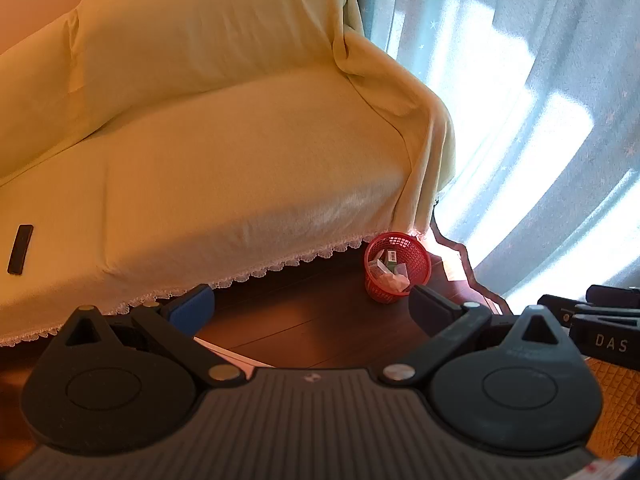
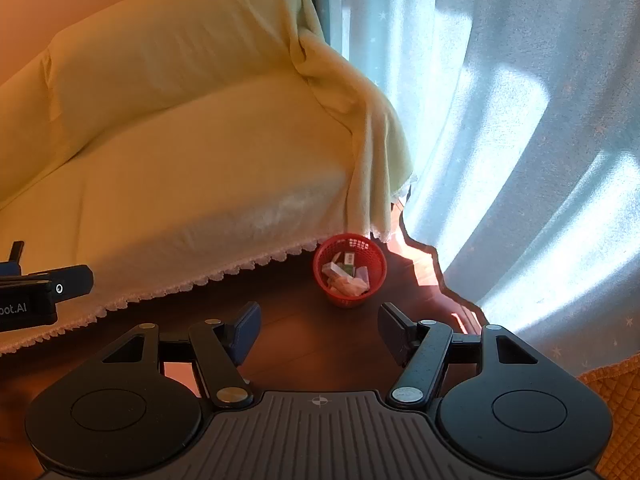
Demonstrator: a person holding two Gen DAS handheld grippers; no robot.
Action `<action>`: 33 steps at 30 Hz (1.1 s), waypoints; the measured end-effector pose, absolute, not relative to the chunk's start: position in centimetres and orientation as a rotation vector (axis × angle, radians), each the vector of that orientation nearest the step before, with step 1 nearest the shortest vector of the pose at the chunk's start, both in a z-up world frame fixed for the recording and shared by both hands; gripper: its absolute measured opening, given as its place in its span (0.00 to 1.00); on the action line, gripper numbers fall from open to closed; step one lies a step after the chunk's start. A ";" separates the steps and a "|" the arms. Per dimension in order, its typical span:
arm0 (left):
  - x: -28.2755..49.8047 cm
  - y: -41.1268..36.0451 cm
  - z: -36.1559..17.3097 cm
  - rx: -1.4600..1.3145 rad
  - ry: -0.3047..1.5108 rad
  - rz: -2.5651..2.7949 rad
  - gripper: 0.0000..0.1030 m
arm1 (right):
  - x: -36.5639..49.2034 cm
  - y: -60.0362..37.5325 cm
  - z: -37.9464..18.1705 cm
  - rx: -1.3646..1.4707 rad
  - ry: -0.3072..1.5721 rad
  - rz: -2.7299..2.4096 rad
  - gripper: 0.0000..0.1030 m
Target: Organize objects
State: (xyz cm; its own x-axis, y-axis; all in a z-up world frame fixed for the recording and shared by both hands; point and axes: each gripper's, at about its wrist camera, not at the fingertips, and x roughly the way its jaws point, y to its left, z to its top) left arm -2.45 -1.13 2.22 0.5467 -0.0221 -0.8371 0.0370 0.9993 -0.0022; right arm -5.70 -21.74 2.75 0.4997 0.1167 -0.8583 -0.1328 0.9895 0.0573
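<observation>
Holding both tongs apart and empty over the dark wood floor [image 2: 312, 344]: we see the left gripper [image 1: 312, 306] spread wide, the right gripper [image 2: 318, 330] too, nothing between the fingers. Beyond them a red basket [image 2: 349, 270] stands on the floor by the sofa [image 1: 240, 152] corner, with small boxes [image 1: 386, 264] and crumpled paper inside. A black remote [image 1: 20, 249] lies on the sofa seat, far left. Curtain [image 2: 500, 120] at right.
</observation>
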 end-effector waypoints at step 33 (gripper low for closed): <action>-2.7 -1.6 2.0 0.010 0.976 -0.027 0.99 | -5.6 -22.2 2.7 -0.014 1.038 0.153 0.60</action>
State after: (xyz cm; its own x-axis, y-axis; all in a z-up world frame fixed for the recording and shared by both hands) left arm -2.66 -1.62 2.03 0.5598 -0.0183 -0.8284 0.0271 0.9996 -0.0038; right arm -5.57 -22.20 2.74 0.4984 0.1195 -0.8587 -0.1329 0.9893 0.0605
